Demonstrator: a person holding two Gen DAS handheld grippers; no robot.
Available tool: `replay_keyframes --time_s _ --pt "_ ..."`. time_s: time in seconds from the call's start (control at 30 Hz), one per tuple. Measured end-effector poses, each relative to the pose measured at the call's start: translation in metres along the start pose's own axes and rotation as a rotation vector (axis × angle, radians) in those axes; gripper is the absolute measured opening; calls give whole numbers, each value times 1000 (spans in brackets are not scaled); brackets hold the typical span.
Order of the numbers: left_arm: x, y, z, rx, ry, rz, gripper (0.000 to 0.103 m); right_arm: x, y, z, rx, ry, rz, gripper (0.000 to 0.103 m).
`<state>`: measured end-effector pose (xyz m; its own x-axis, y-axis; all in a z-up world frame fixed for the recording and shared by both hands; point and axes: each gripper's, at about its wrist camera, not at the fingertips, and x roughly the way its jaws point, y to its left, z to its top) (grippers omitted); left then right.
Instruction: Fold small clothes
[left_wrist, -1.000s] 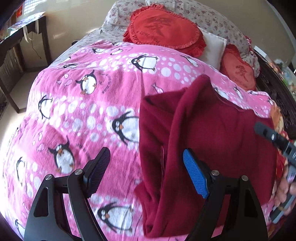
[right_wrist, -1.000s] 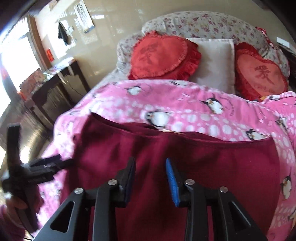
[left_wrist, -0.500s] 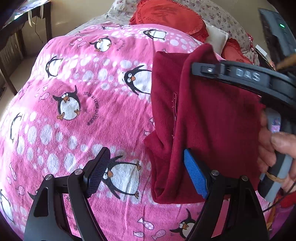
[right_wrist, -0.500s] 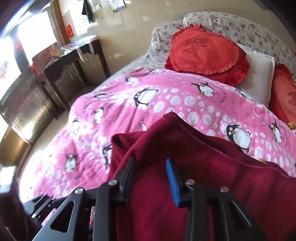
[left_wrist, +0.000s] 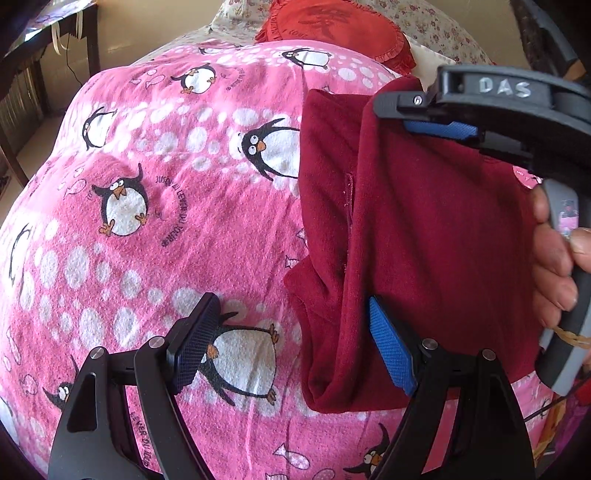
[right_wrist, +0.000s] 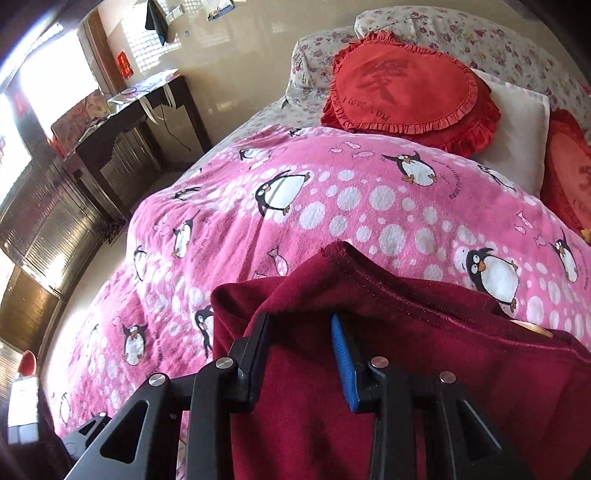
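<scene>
A dark red garment (left_wrist: 436, 240) lies partly folded on the pink penguin blanket (left_wrist: 155, 206). My left gripper (left_wrist: 291, 347) is open, low over the blanket; its blue pad touches the garment's near left edge. My right gripper (right_wrist: 301, 354) has its jaws part closed with a fold of the red garment (right_wrist: 406, 369) between them, holding that edge lifted over the rest of the cloth. The right gripper also shows in the left wrist view (left_wrist: 443, 125) at the garment's far edge, with the hand that holds it.
Red heart cushions (right_wrist: 402, 96) and a white pillow (right_wrist: 517, 129) lie at the head of the bed. A dark wooden desk (right_wrist: 122, 122) stands by the wall to the left. The floor drops away beyond the bed's left edge.
My right gripper has carried the garment's edge leftward across the cloth, so the fold is narrower. My left gripper has dropped closer to the blanket at the garment's near edge.
</scene>
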<state>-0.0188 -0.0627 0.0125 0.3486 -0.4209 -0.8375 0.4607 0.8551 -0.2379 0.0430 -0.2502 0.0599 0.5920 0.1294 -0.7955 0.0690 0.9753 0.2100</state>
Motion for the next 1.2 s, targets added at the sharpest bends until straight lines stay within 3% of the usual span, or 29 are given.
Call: replay_keyframes --time_s 0.17,0.33,0.6,0.77,0.9,1.2 --pt "1 -2 -2 -16 3 0 81 4 24 -5 -71 23 19 36" --pt "0 2 1 -25 4 -2 81 26 34 -7 -158 18 -71 37" --pt "1 2 0 -12 3 6 82 14 31 0 -114 12 -62 37" --pt "1 1 -1 -24 -5 -6 82 1 28 -2 -73 18 -28 48" --pt "0 2 -2 -26 -12 -11 82 6 26 -2 -35 52 -4 49" --pt "2 5 -1 -43 -14 -18 83 16 41 -7 -123 69 -93 51"
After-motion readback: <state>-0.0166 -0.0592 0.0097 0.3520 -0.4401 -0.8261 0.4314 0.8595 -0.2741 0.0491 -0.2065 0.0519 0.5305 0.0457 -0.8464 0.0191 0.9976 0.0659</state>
